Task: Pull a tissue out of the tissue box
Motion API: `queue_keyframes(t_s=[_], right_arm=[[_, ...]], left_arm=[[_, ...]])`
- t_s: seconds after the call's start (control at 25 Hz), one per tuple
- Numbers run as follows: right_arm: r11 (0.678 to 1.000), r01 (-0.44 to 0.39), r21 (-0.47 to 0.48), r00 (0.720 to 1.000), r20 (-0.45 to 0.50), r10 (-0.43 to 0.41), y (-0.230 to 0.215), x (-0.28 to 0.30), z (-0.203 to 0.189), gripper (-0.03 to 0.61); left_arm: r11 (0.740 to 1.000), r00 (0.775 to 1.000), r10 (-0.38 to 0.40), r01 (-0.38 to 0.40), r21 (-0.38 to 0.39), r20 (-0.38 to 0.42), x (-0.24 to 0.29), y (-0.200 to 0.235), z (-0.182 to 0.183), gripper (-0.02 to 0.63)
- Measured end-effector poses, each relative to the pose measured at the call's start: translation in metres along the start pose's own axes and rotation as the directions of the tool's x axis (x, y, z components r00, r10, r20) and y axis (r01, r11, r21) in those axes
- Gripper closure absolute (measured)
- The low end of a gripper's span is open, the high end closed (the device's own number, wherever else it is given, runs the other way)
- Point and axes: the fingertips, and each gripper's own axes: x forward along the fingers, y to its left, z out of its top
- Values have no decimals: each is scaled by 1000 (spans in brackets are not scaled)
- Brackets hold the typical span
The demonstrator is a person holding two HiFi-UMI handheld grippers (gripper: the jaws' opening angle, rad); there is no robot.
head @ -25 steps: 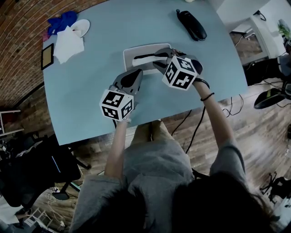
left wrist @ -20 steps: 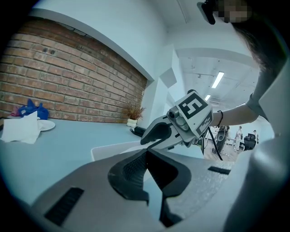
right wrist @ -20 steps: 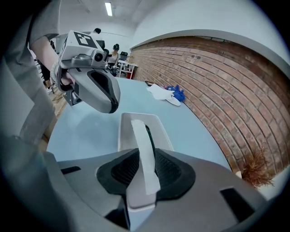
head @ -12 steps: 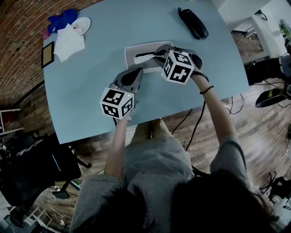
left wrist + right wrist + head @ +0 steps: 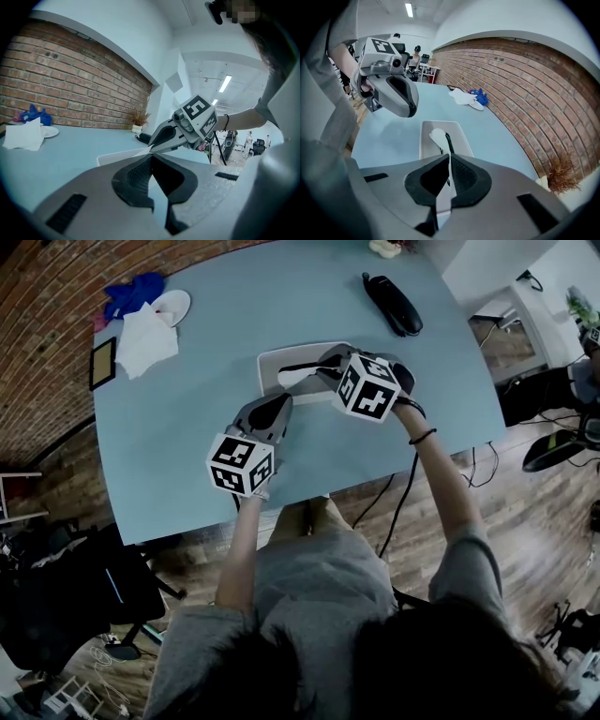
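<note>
- Across the last second almost nothing shifts: the right tool [image 5: 449, 158] stays over the slot of the tissue box [image 5: 459, 133], and the left tool [image 5: 151, 160] stays low beside the box's near corner.
- The one small difference is at the slot, where the white fold of tissue [image 5: 437, 136] just ahead of the right tool's tips seems to stand a little further out than before.
- That suggests the pull has only just begun. The sheet is caught but is not yet free of the box.
- The right tool is clenched. Its jaws are drawn in to a thin slit with a white strip running down between them, which appears to be the tissue, pinched and leading forward to the slot.
- The left gripper view agrees, showing a white point of paper at the tips of the right tool.
- The left tool is also closed, with its tips meeting. Only bare table [image 5: 206, 343] shows through the narrow gap further back, so it holds nothing.
- The box lies flat on the table directly under and ahead of the right tool, and just beyond the left tool's tips. Whether the left tool touches it is unclear.
</note>
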Motion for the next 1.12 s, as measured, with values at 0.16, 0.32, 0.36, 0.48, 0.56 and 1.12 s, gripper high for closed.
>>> queue_keyframes(t_s=[0.16,0.32,0.36,0.48,0.56,1.12], right_arm=[[1000,3,20,1000,13,-3,-3,-7,5,577],[999,-7,43,1000,16,6,-2,-9,5,577],[999,-9,49,1000,19,8,-2,-10,5,577],[998,-9,63,999,32,7,-3,-13,8,577],[996,-5,90,998,55,0,-6,-17,11,577],[988,12,153,991,129,-31,-12,-37,28,577]], left_arm=[[1000,1000,2,-2,-2,14,-4,-2,5,611],[1000,1000,7,-6,-2,24,-8,-3,9,611],[1000,1000,8,-8,-1,26,-9,-2,10,611],[1000,999,15,-15,-2,31,-12,0,12,611],[1000,999,20,-20,-3,34,-13,1,12,611],[999,998,35,-35,3,60,-24,1,20,611]])
